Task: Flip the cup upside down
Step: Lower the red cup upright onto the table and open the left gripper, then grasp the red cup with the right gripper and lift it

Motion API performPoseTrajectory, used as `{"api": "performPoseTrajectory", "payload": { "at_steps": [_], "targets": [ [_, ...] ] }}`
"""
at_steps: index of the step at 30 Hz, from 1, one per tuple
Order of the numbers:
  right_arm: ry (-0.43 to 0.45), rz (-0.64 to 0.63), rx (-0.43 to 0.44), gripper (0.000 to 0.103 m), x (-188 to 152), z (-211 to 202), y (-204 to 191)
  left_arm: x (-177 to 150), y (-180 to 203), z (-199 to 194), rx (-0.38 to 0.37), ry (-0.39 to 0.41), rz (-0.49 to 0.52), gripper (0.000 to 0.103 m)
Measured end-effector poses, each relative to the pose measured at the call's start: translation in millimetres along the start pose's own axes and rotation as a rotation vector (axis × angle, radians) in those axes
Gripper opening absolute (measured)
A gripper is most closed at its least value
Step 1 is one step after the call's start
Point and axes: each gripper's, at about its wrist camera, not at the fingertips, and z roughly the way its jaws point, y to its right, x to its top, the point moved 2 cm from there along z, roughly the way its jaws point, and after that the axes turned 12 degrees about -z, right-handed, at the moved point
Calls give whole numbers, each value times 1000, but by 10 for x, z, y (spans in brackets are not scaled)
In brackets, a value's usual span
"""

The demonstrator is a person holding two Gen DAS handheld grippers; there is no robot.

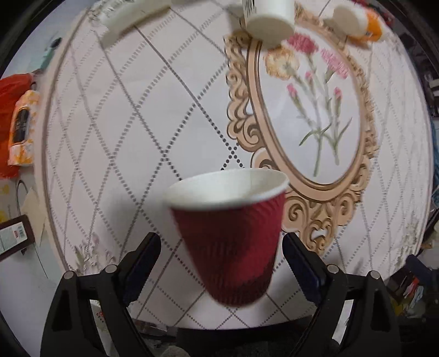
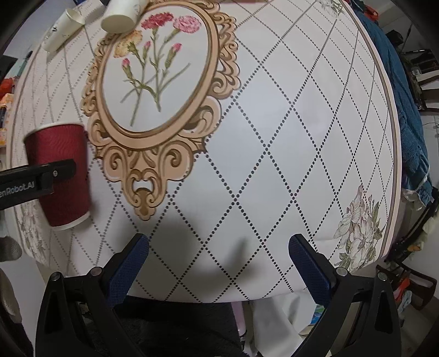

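A dark red ribbed paper cup [image 1: 230, 236] with a white inside sits between the fingers of my left gripper [image 1: 221, 247]. In the left wrist view its white rim faces away from the camera. The jaws stand wide, with a gap on each side of the cup, so it is not clamped. In the right wrist view the same cup [image 2: 59, 175] rests rim-down on the table at the far left, with the left gripper's finger [image 2: 55, 173] across its side. My right gripper [image 2: 218, 247] is open and empty above the table's near edge.
The round table [image 2: 274, 109] has a white quilted cover with an oval flower print [image 2: 159, 71]. White paper cups [image 2: 120, 16] lie at the far side, one also in the left wrist view [image 1: 270, 19]. A blue cloth [image 2: 406, 109] hangs at the right.
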Motion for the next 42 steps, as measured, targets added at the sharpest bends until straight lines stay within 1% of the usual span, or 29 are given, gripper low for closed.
{"api": "performPoseTrajectory", "payload": {
  "at_steps": [5,6,9,12,17,22,27,29,32,35,37,38,39,40,41,42],
  "targets": [
    [60,-14,47,103,-33,-340,-154,-214,-215,-547,22,122,-42,91],
    [79,-22,58,103,-50,-439,-208,-253,-246,-608,28,134,-51,91],
    [117,-47,85,103,-117,-632,-317,-446,-510,-788,31,167,-88,91],
    [148,-80,115,103,-171,-815,-495,-598,-692,-830,31,189,-123,91],
    [183,-123,125,103,-221,-987,-775,-712,-950,-887,22,216,-166,91],
    [187,-119,142,103,-215,-1047,-1025,-787,-1240,-934,12,228,-191,91],
    [190,-125,125,103,-156,-1113,-1237,-803,-1525,-881,-9,229,-220,91],
    [194,-160,88,103,-124,-1148,-1315,-787,-1598,-836,9,248,-219,91],
    [206,-288,-28,103,-28,-1168,-1445,-729,-1701,-661,28,234,-233,100],
    [258,-536,-178,103,86,-1201,-1618,-677,-1775,-463,47,215,-252,100],
    [261,-760,-322,103,138,-1152,-1783,-648,-1804,-341,65,218,-261,100],
    [252,-878,-387,103,149,-1101,-1867,-633,-1809,-262,67,205,-265,100],
    [232,-1041,-480,103,142,-1004,-1979,-625,-1810,-205,66,191,-270,100],
    [217,-1130,-532,103,133,-945,-2037,-610,-1811,-135,62,175,-282,100],
    [199,-1291,-625,103,88,-835,-2131,-600,-1817,-73,58,162,-295,100],
    [196,-1404,-682,103,43,-764,-2185,-589,-1822,-9,55,150,-309,100]
  ]
}}
